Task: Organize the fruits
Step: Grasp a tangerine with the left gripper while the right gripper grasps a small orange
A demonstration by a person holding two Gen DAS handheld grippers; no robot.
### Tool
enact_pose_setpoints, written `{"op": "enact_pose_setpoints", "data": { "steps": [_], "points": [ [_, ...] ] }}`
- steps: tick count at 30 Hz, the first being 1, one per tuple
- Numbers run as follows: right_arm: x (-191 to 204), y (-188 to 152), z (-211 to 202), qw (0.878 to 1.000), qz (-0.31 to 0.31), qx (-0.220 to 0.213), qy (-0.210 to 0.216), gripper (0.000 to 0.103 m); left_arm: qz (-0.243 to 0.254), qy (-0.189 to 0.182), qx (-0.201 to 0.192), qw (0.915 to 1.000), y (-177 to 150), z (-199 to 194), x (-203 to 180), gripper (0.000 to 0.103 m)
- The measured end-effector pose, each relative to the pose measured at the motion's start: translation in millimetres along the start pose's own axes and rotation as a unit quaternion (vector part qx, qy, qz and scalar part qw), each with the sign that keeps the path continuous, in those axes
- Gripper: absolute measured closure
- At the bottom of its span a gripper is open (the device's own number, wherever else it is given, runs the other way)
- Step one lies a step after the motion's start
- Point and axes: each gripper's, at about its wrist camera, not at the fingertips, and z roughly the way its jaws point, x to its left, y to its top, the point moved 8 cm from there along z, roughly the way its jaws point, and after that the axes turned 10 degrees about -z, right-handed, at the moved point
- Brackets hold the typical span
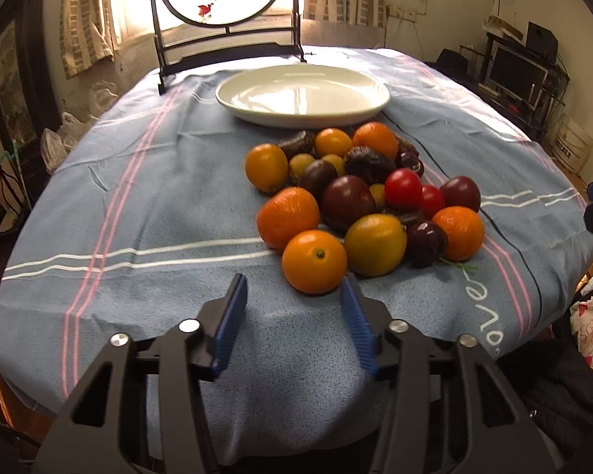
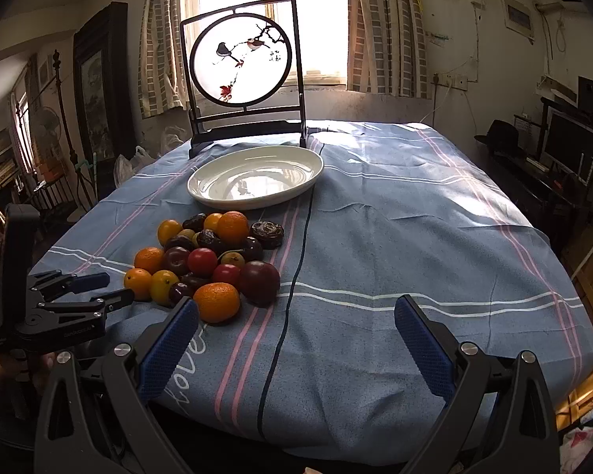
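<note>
Orange kumquat [image 1: 314,260] at pile's near edge — left gripper [image 1: 292,290] fingers apart, empty; shift right to straddle it before closing — right gripper [image 2: 296,316] wide apart, idle.

left tongs [image 1: 294,282] parted, right tongs [image 2: 296,316] wide

My pads [image 1: 233,316] are blue on black fingers. The cloth [image 1: 158,205] is pale blue with white and pink stripes. The plate [image 1: 302,96] is white. The fruits [image 1: 359,201] are orange, yellow, red and dark purple. The screen [image 2: 241,65] has a black frame.
</note>
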Motion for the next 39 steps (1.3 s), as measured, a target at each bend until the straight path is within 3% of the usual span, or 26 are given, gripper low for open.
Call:
{"op": "enact_pose_setpoints", "data": {
  "steps": [9,11,15,20,22,24,27,34,36,39],
  "points": [
    [-5,-4,14,1.000,0.009,0.018,0.012,0.004,0.008,-0.016,-0.009,0.9998,5,11,-7,0.058],
    [-6,-5,17,1.000,0.010,0.023,0.015,0.004,0.017,-0.016,-0.015,0.9996,7,12,-12,0.065],
    [-4,-10,26,0.999,0.012,0.040,0.027,0.004,0.032,-0.010,-0.035,0.9988,10,14,-17,0.067],
    [20,-14,39,0.994,-0.018,0.058,0.087,0.004,0.024,-0.027,-0.036,0.9987,9,6,-13,0.067],
    [38,-14,47,0.990,-0.043,0.061,0.120,0.011,0.025,-0.023,-0.050,0.9982,10,-2,-10,0.067],
    [50,-14,57,0.987,-0.063,0.063,0.131,0.028,0.021,-0.024,-0.057,0.9979,12,-9,-7,0.067],
    [59,-16,75,0.983,-0.052,0.082,0.153,0.041,0.014,-0.024,-0.060,0.9978,13,-12,-2,0.067],
    [54,-10,94,0.982,-0.006,0.077,0.175,0.048,0.011,-0.028,-0.058,0.9978,11,-10,1,0.067],
    [58,-7,94,0.980,-0.007,0.072,0.184,0.060,0.011,-0.029,-0.059,0.9978,11,-10,1,0.067],
    [60,-6,94,0.982,-0.016,0.068,0.177,0.062,0.008,-0.031,-0.059,0.9978,11,-10,2,0.067]
  ]
}}
